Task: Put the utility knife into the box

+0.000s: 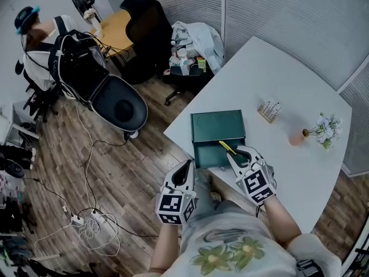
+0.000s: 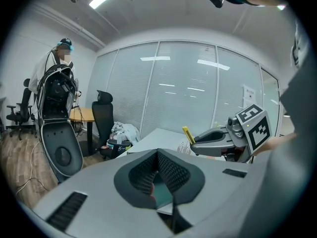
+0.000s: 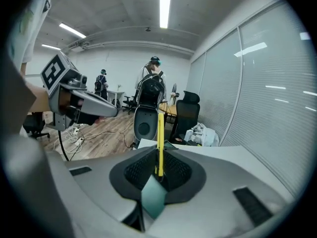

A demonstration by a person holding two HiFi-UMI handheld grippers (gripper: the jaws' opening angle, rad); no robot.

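Right tool (image 1: 241, 154) is sitting over the near right part of the dark green box (image 1: 218, 126), jaws clenched on the yellow utility knife (image 1: 227, 148). In the right gripper view the knife (image 3: 159, 143) is standing straight up out of the pads, pinched at its lower end, with green showing through the gap beneath. The knife is hanging above the box's open near compartment; whether it is touching the box cannot be told.

Left tool (image 1: 185, 167) is pointing at the box's near left corner, just beside it. In the left gripper view its jaw tips (image 2: 157, 155) are meeting with nothing between them.

The box is resting on the near left edge of the white counter (image 1: 271, 68). Farther right on the counter, a small orange pot of pale flowers (image 1: 316, 131) and a small pack (image 1: 269, 109) are standing well apart from the box.

A black office chair (image 1: 145, 30) is standing on the wood floor (image 1: 124, 172) to the far left.
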